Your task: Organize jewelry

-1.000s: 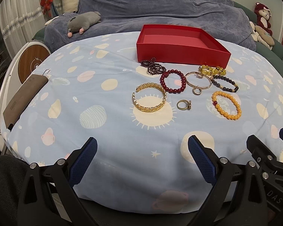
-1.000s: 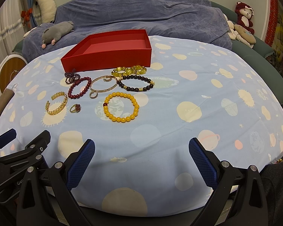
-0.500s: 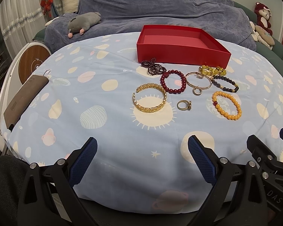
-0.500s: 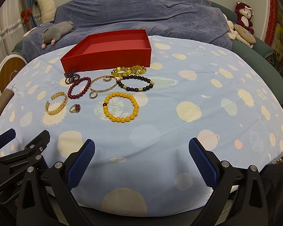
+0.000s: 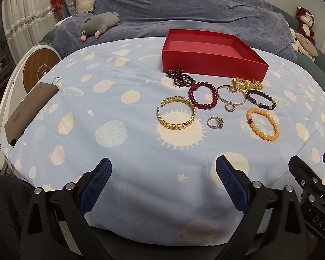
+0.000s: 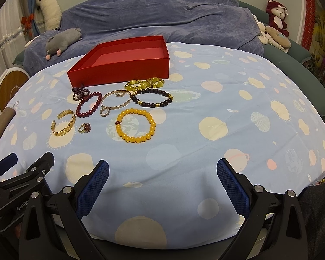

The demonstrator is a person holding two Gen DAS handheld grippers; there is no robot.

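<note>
An empty red box (image 5: 214, 53) (image 6: 123, 61) stands at the back of the blue patterned cloth. In front of it lie a gold cuff (image 5: 176, 116) (image 6: 64, 123), a ring (image 5: 215, 122) (image 6: 85, 127), a dark red bead bracelet (image 5: 203, 95) (image 6: 89, 107), a purple bead cluster (image 5: 181, 80), a thin rose-gold bangle (image 5: 231, 96) (image 6: 116, 103), a yellow-green bracelet (image 6: 144, 84), a black bead bracelet (image 6: 152, 98) and an orange bead bracelet (image 5: 262, 124) (image 6: 136, 125). My left gripper (image 5: 163, 182) and right gripper (image 6: 162, 183) hover open at the near edge, well short of the jewelry, holding nothing.
A brown case (image 5: 29, 110) lies at the cloth's left edge beside a round wooden-faced device (image 5: 40, 70). Behind the table a sofa under a grey-blue cover (image 5: 184, 15) holds a grey plush (image 5: 98, 25) and other soft toys (image 6: 276, 18). A dark trouser leg (image 5: 4, 197) is at lower left.
</note>
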